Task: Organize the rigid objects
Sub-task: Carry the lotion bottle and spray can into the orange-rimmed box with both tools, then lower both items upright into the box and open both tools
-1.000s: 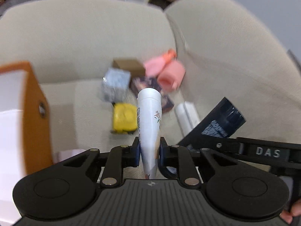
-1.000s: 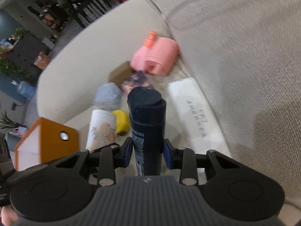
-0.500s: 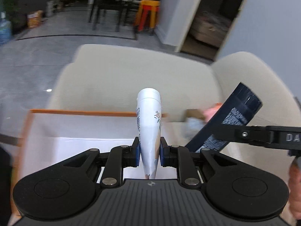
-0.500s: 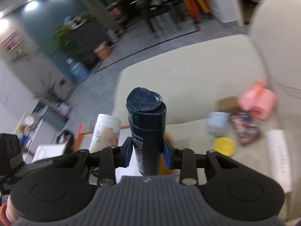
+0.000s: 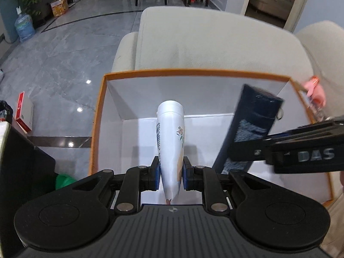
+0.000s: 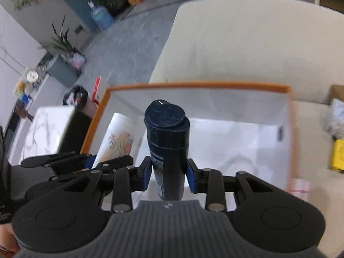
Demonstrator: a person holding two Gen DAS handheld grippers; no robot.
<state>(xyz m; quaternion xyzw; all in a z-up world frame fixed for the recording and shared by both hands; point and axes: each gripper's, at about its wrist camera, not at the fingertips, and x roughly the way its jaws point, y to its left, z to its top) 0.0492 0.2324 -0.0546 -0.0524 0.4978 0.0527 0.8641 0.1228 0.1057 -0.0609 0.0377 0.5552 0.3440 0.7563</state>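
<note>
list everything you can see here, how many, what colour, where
box: 1, orange rim, white inside, open, on the cream sofa
white tube: 1, white with flower print, held over the box
dark bottle: 1, navy, held over the box
sofa: 1, cream, behind and under the box
yellow thing: 1, yellow, on the seat right of the box
pink thing: 1, pink, past the box's right edge
water jug: 1, blue, on the floor far left
left tongs: 1, black, shut on the white tube
right tongs: 1, black, shut on the dark bottle
</note>
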